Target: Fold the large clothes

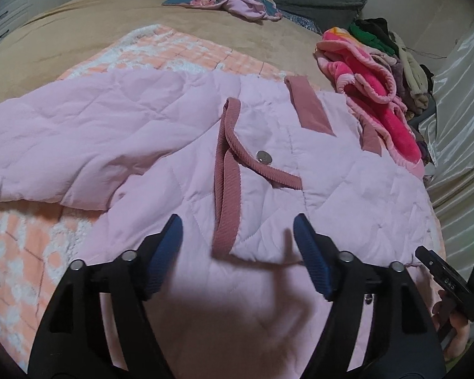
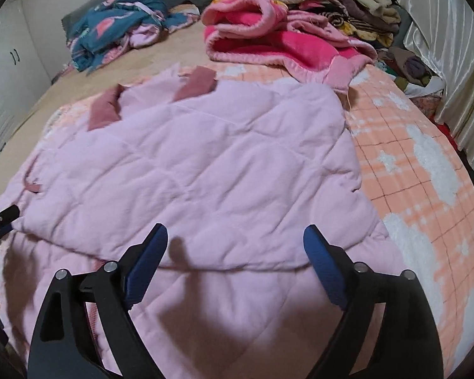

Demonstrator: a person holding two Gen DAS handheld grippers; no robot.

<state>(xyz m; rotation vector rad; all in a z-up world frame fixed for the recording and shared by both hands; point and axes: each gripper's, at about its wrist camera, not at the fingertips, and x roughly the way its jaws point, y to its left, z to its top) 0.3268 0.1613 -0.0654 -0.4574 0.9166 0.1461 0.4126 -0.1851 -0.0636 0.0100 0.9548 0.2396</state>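
Two tongs released, left tongs (image 1: 237,233) and right tongs (image 2: 235,241) above pink quilted jacket (image 2: 205,164)

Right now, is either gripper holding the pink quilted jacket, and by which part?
Nothing is held. The left gripper and right gripper both stand open above the pink quilted jacket, pads clear of the fabric.

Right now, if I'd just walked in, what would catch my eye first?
A pale pink quilted jacket with dusty-rose trim, spread flat across the bed on a peach checked blanket. Both the left gripper and the right gripper hover open above its near edge. Behind, a hot-pink fleece heads a pile of folded clothes.
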